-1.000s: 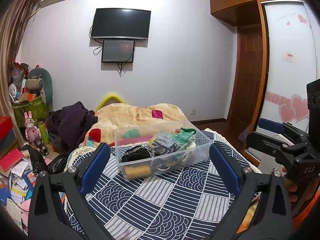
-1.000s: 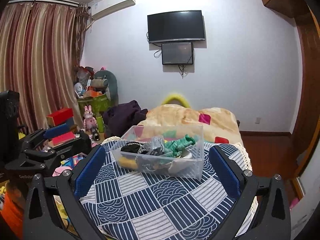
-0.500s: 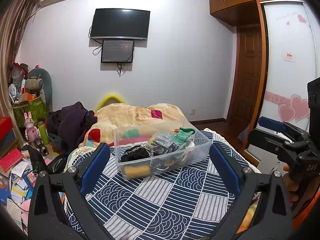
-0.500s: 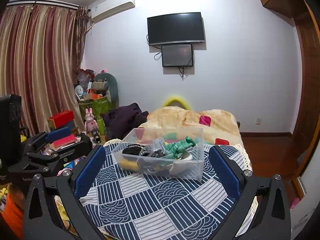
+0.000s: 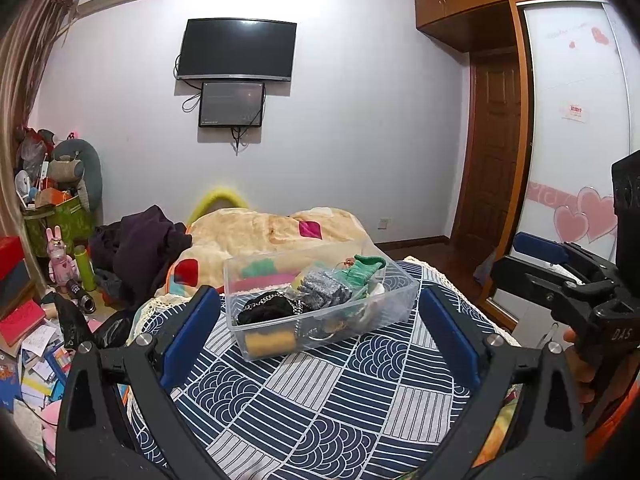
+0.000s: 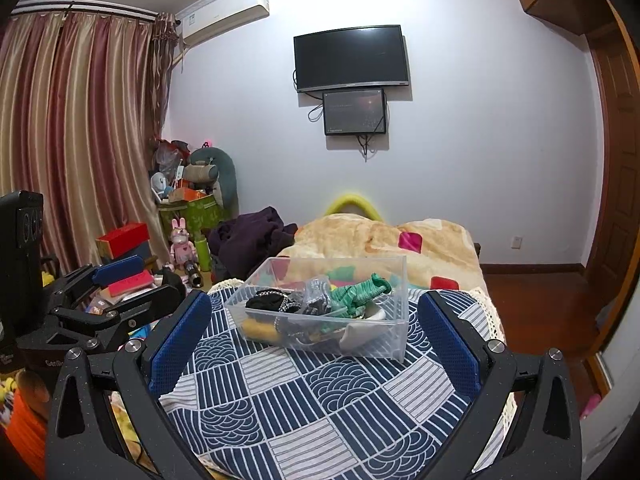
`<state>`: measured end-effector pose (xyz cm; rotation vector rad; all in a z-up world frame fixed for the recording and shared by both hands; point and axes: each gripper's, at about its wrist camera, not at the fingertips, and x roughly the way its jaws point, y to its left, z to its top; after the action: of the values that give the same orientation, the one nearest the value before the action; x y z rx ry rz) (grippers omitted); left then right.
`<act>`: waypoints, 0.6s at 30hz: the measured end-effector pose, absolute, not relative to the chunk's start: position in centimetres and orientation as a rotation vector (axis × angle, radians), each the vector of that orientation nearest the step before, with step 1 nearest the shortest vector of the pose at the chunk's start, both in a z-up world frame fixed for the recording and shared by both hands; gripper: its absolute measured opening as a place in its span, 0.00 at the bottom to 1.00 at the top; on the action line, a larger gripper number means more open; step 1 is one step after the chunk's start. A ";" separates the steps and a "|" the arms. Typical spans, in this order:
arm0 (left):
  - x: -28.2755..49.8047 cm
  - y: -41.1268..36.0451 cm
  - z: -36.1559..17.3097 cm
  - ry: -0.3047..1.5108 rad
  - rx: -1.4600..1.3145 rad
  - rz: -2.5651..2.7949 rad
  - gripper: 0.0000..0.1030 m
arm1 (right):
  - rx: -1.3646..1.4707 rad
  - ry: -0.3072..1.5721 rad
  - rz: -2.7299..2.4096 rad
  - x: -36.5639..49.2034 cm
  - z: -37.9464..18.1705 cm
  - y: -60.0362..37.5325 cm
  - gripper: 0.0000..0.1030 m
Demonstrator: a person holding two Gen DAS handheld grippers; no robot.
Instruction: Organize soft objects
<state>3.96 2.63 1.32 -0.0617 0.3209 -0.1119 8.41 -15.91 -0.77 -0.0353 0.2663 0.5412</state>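
left tongs (image 5: pixel 320 328): spread wide, nothing between the blue pads, hovering over the patterned cloth with the clear bin (image 5: pixel 400 296) straight ahead of the gap.

right tongs (image 6: pixel 314 334): same deal, wide apart and empty, bin dead ahead past the tips. In the left view you can see them off to the right side, well apart from the bin.

soft stuff: all piled in the bin, a green knit thing (image 5: pixel 362 266) draped on top, a grey sparkly piece (image 5: pixel 324 290) beside it, something black (image 5: pixel 266 308) toward the left tongs' side, a yellow roll (image 5: pixel 268 340) pressed against the near wall.

surface: the blue-and-white cloth (image 6: pixel 320 400) looks like it's covering the foot of the bed, so soft footing, I'd guess.

what could go wrong: the pile is tangled, there's a chain-looking bit in the black item, so pulling one piece probably drags others out. The bin is light and on fabric; a one-sided tug could slide or tip it toward the cloth's edge.

vs a second ago: barely anything. Bin sits a touch lower in the right view, both tongs just as wide.
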 end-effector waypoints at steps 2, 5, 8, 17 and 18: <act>4.0 2.6 1.3 0.323 -0.064 -0.115 0.98 | -0.030 0.267 0.544 8.5 -0.8 -15.9 1.00; 4.1 2.5 1.3 0.326 -0.070 -0.125 0.98 | -0.032 0.269 0.545 8.4 -0.8 -15.9 1.00; 4.0 2.4 1.3 0.324 -0.063 -0.124 0.98 | -0.032 0.271 0.544 8.1 -0.7 -15.7 1.00; 4.0 2.2 1.2 0.327 -0.067 -0.124 0.98 | -0.033 0.275 0.544 8.2 -0.7 -15.6 1.00; 4.0 2.3 1.2 0.327 -0.068 -0.125 0.98 | -0.033 0.275 0.543 8.2 -0.7 -15.5 1.00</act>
<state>3.99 2.27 1.20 -0.0683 0.3274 -0.1249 8.16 -15.53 -0.70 -0.0329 0.2754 0.5431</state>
